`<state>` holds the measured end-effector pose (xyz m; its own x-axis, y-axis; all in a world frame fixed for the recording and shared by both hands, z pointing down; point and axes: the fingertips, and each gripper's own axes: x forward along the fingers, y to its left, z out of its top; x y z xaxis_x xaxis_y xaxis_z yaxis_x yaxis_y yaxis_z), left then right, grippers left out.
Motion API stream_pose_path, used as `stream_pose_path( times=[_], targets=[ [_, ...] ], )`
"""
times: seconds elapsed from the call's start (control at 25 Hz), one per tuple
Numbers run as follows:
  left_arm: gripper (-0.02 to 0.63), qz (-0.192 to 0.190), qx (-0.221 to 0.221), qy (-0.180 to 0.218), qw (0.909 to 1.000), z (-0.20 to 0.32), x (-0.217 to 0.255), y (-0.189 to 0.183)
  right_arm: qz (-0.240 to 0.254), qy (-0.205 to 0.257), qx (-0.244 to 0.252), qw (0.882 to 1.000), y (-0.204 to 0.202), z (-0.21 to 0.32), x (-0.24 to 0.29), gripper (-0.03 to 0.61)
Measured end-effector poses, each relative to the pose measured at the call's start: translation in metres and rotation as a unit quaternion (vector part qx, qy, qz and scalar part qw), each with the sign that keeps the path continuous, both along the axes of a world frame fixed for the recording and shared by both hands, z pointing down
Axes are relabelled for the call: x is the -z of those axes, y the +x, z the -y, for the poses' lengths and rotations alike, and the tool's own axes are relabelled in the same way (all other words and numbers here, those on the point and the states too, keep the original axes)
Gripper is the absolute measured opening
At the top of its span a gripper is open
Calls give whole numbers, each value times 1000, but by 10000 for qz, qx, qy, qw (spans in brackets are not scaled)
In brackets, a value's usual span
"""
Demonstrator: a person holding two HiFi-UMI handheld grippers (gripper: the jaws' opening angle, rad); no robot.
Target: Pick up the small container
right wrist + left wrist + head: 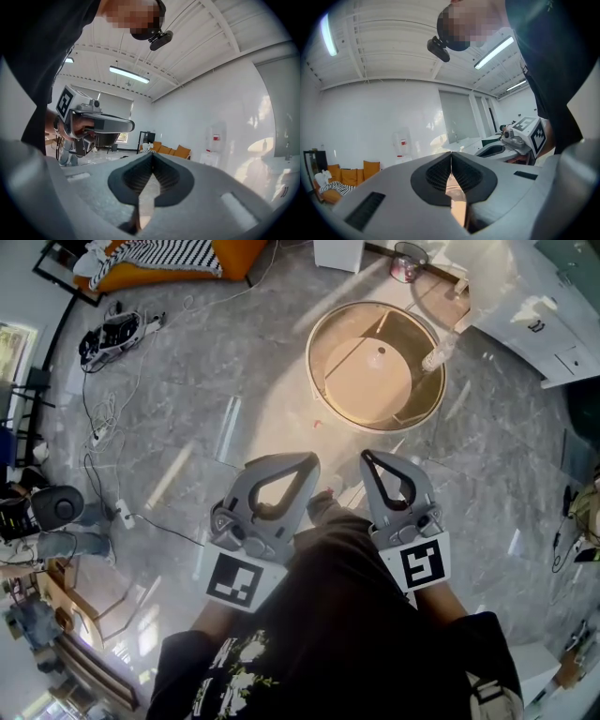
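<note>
Fingers of the left gripper are seen pressed together at their tips, and nothing is gripped between them. The same is seen at the right gripper: its fingers are closed on each other and nothing is held. In the head view both grippers are held side by side, near each other, just in front of the person's dark shirt. They are pointed away from the body, above a grey marble floor.

The small container is found at the top edge of the head view. It is round, with something pinkish inside, and it is placed on a light brown surface beside a white cabinet. What kind of surface this is cannot be told. The container is well apart from both grippers, and it is touched by neither of them. Between the grippers and the container a round worktop with a beige top is seen.

At the upper left an orange sofa is seen, with a striped cloth laid on it. Thin cables are spread on the floor near the left edge.
</note>
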<state>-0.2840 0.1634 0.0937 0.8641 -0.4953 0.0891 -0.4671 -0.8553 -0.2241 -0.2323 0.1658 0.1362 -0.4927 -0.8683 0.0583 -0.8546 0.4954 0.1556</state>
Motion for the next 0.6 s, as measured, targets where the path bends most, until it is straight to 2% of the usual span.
stream_pose_path(
  times=[0.28,0.6],
  targets=[
    [12,28,44,-33,10000,57,1,-12,17,-94,135,9999,-11,54,-1,-3],
    [12,-81,-190,-112,9997,70,-10,0,36,-460,-38,9989,-1,58,-17,-3]
  ],
)
